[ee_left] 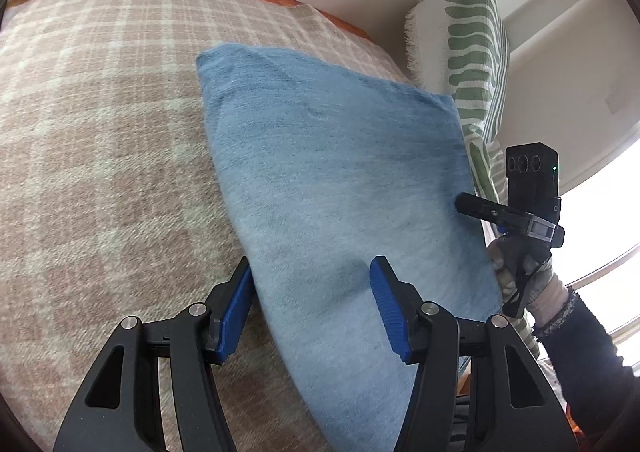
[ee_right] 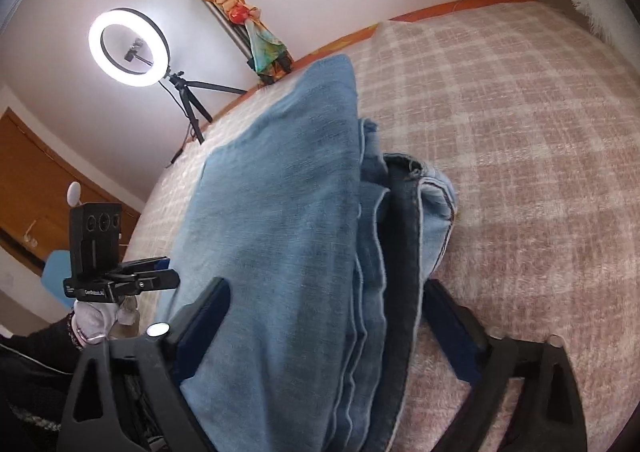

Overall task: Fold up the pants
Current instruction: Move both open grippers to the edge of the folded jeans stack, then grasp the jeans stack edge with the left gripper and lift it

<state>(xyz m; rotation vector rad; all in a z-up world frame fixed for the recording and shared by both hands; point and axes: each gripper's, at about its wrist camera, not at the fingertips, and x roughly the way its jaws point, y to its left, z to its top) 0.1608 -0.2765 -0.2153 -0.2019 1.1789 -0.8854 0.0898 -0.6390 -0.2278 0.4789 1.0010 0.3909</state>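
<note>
Both grippers, left gripper (ee_left: 312,308) and right gripper (ee_right: 324,336), are straddling the thick, soft folded blue denim pants (ee_left: 340,179) on the plaid blanket (ee_left: 100,155), fingers apart, near edge likeliest hold.

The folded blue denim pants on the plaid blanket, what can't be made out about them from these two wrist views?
- Left wrist view: the folded blue denim pants are motion-blurred, and their lower end is cut off by the bottom edge and the left claw.
- Right wrist view: the near end of the stacked layers runs off the bottom edge; the right claw straddles it, and whether its pads press the denim is unclear.
- The plaid blanket under the pants is hidden.
</note>
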